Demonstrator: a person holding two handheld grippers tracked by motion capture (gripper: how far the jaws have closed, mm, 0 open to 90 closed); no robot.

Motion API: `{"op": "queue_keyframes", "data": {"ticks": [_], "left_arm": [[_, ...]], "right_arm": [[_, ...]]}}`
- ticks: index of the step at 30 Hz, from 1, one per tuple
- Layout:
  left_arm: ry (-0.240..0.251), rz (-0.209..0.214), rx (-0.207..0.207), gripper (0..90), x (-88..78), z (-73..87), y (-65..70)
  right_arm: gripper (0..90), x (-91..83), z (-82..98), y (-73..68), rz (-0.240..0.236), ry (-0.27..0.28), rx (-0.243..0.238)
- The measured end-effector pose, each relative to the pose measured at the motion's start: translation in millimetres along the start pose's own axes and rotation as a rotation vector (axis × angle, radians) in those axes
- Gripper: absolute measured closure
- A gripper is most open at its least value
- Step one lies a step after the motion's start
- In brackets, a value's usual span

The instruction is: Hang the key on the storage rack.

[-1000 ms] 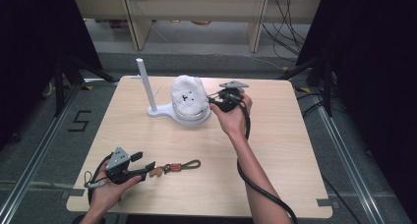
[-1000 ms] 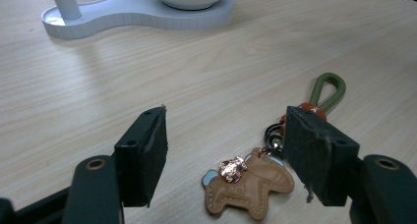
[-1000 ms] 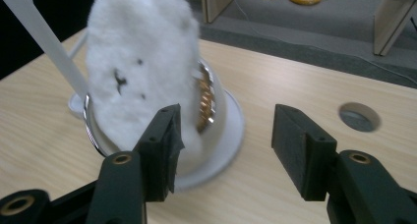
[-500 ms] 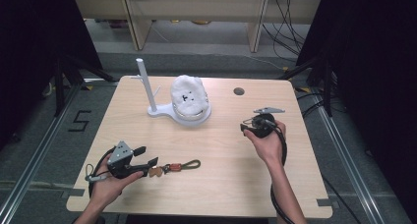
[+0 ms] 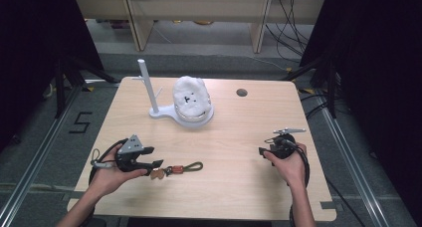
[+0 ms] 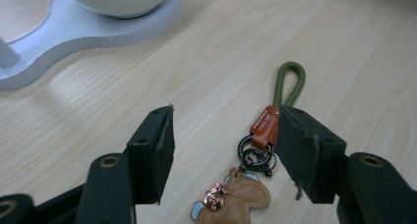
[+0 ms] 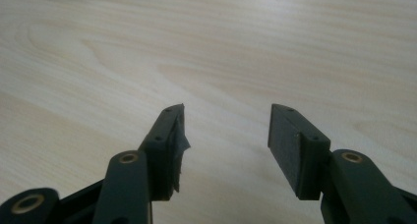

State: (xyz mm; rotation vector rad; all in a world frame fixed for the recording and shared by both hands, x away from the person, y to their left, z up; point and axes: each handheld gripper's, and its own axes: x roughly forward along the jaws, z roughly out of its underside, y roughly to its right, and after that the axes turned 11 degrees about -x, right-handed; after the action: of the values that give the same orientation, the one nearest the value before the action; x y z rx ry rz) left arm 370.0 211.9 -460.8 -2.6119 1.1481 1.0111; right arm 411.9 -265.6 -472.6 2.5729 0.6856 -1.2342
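I hold my left gripper (image 5: 149, 166) low at about eight o'clock on the wooden table (image 5: 239, 132), its jaws spread wide and pinching nothing. From the left gripper view, the gripper (image 6: 223, 145) straddles a keychain (image 6: 255, 160) lying flat on the wood: the brown leather bear charm (image 6: 231, 202) sits between the jaws near their base, the black rings (image 6: 255, 155) and the orange tag (image 6: 264, 126) lie close against the inner face of the right-hand jaw, though I cannot tell if they touch it, and the green cord loop (image 6: 290, 81) reaches out past the jaw tips toward twelve o'clock. In the high view the keychain (image 5: 176, 170) stretches from the gripper's tips toward three o'clock.

My right gripper (image 5: 262, 151) is at about four o'clock on the table, well apart from the keychain, in my right hand (image 5: 286, 162). In the right gripper view its jaws (image 7: 226, 135) stand apart over bare wood, holding nothing.

Toward twelve o'clock stands a white stand (image 5: 164, 110) with an upright post (image 5: 147, 85), and on its round end a white fluffy ball (image 5: 189, 97) in a shallow dish. A small dark round hole (image 5: 242, 92) sits in the table at about one o'clock.
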Motion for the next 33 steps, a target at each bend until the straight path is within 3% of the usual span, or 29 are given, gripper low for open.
{"op": "queue_keyframes", "data": {"ticks": [1, 2, 3, 6, 7, 10, 11, 15, 17, 18, 19, 22, 24, 25, 29, 30, 31, 33], "left_arm": [[-0.035, 0.016, 0.042, 40.8, 1.4, -6.8, 0.6], [-0.035, 0.016, 0.042, 41.7, 1.4, -6.8, 0.6], [-0.071, 0.040, 0.084, 42.9, 2.8, -12.6, 1.3], [-0.111, 0.052, 0.118, 44.9, 4.1, -17.6, 2.5], [-0.138, 0.060, 0.129, 45.4, 4.8, -20.0, 3.7], [-0.200, 0.071, 0.191, 46.5, 6.0, -25.3, 5.8], [-0.260, 0.091, 0.246, 46.8, 7.7, -29.0, 5.7], [-0.300, 0.103, 0.274, 47.1, 16.7, -29.8, 9.2], [-0.307, 0.121, 0.260, 47.2, 23.8, -28.3, 11.4], [-0.333, 0.128, 0.280, 47.3, 26.1, -29.1, 11.0], [-0.338, 0.134, 0.280, 47.4, 31.1, -28.7, 12.6], [-0.357, 0.161, 0.283, 47.9, 37.4, -30.5, 14.4], [-0.365, 0.169, 0.276, 47.9, 39.3, -30.9, 15.1], [-0.388, 0.183, 0.281, 48.0, 43.2, -31.5, 16.2], [-0.426, 0.208, 0.298, 48.2, 48.8, -32.5, 16.7], [-0.439, 0.218, 0.314, 48.3, 50.5, -33.4, 15.9], [-0.446, 0.223, 0.308, 48.5, 51.8, -33.3, 16.0], [-0.459, 0.227, 0.317, 48.9, 56.6, -33.7, 15.9]], "right_arm": [[48.7, -0.1, 1.8, 1.5, -0.040, 0.018, 0.014], [48.7, -0.1, 1.8, 1.5, -0.040, 0.018, 0.014], [48.5, -4.5, 2.7, -0.6, -0.007, -0.023, 0.023], [48.6, -5.6, 3.9, 1.6, -0.020, -0.030, 0.018], [48.7, -7.0, 3.5, 1.1, -0.003, -0.045, 0.025], [48.8, -9.4, 2.8, 0.5, -0.044, -0.057, 0.033], [48.9, -7.1, 4.0, 0.5, -0.038, -0.032, 0.022], [49.2, -6.4, 4.0, 1.1, -0.050, -0.059, 0.013], [49.1, -6.0, 4.2, 1.3, -0.052, -0.059, 0.012], [49.2, -5.3, 4.1, -0.4, -0.058, -0.050, 0.043], [49.3, -4.1, 4.6, -0.2, -0.058, -0.049, 0.043], [49.4, -4.7, 4.6, 1.6, -0.047, -0.070, 0.015], [49.5, -4.8, 4.6, 1.7, -0.056, -0.066, 0.017], [49.5, -6.1, 3.6, 0.7, -0.073, -0.064, 0.040], [49.7, -5.3, 5.6, 2.5, -0.047, -0.044, 0.015], [49.7, -6.4, 4.4, 0.0, -0.068, -0.040, 0.054], [49.9, -7.9, 4.4, 1.5, -0.076, -0.059, 0.040], [50.1, -6.8, 5.2, 1.9, -0.051, -0.047, 0.043]]}}
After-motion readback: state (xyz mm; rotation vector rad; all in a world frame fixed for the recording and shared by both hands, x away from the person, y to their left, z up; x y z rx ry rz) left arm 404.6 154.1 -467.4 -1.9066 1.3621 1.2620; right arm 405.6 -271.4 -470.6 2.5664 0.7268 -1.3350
